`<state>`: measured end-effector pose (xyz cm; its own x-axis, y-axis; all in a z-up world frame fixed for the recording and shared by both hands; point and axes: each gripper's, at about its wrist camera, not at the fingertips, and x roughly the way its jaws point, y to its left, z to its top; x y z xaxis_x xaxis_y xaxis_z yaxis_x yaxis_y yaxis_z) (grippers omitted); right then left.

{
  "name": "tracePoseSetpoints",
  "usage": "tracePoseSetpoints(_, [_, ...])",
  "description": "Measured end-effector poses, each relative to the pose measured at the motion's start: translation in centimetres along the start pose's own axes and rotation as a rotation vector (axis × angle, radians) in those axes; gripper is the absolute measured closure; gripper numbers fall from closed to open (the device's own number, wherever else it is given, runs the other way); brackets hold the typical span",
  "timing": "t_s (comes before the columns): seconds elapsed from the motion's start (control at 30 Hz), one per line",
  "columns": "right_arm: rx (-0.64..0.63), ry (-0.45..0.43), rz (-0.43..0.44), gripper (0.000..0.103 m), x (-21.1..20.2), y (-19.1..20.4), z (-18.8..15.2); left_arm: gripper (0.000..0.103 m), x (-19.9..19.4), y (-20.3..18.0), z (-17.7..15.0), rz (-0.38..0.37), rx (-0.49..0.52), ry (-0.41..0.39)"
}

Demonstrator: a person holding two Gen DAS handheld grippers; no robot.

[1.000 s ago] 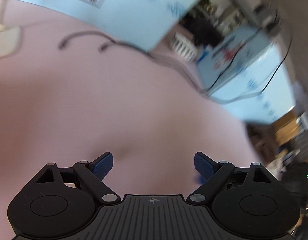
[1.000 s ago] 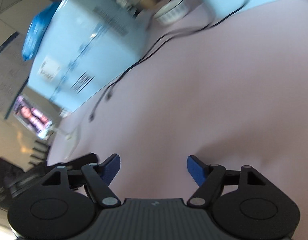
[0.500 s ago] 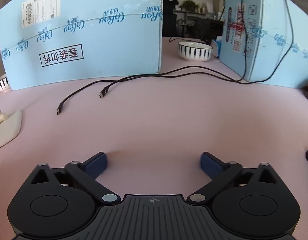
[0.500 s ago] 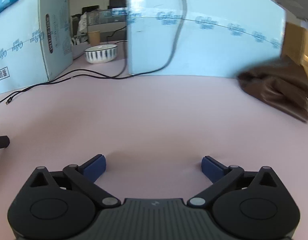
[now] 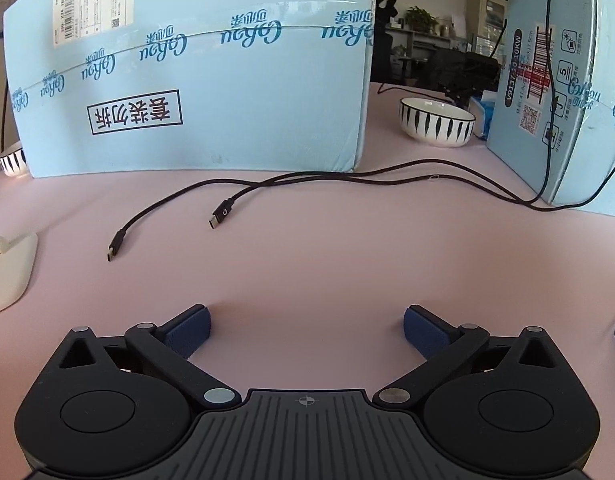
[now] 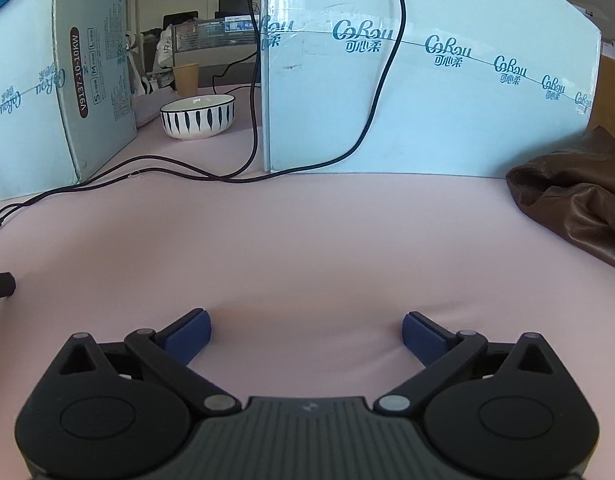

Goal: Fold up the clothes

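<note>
A crumpled brown, leather-like garment (image 6: pixel 575 204) lies at the right edge of the right wrist view, on the pink cloth-covered surface (image 6: pixel 307 232). It is well ahead of my right gripper (image 6: pixel 305 316) and to its right. That gripper is open wide, low over the pink surface, with nothing between its blue pads. My left gripper (image 5: pixel 305 316) is also open wide and empty, low over the same pink surface (image 5: pixel 347 248). The brown garment is out of the left wrist view.
Large light-blue cartons (image 5: pixel 195 80) (image 5: pixel 567 100) (image 6: pixel 427 100) wall in the back. A striped bowl (image 5: pixel 437 120) (image 6: pixel 197 116) sits in the gap between them. Black USB cables (image 5: pixel 223 210) trail across the surface. A white stand base (image 5: pixel 7 276) lies at the left.
Both views have swung from tilted and blurred to level and sharp, facing the cartons. Both grippers' jaws have spread wider and sit lower over the pink surface.
</note>
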<state>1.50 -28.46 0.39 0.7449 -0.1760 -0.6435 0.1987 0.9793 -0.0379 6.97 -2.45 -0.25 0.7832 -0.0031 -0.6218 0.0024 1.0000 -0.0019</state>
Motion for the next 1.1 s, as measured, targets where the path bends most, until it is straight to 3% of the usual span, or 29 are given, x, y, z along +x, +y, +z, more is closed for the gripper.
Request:
tracePoseSetpoints(0.2, [0.035, -0.015, 0.029, 0.000, -0.37, -0.58, -0.16, 0.000, 0.24, 0.12, 0.02, -0.018, -0.005, -0.008])
tracePoseSetpoints(0.33, [0.001, -0.005, -0.001, 0.000, -0.27, 0.06, -0.04, 0.000, 0.08, 0.34, -0.01, -0.033, -0.015, -0.015])
tracePoseSetpoints(1.1, [0.005, -0.001, 0.006, 0.000, -0.54, -0.24, -0.15, 0.000, 0.38, -0.36, -0.01, 0.002, 0.016, -0.001])
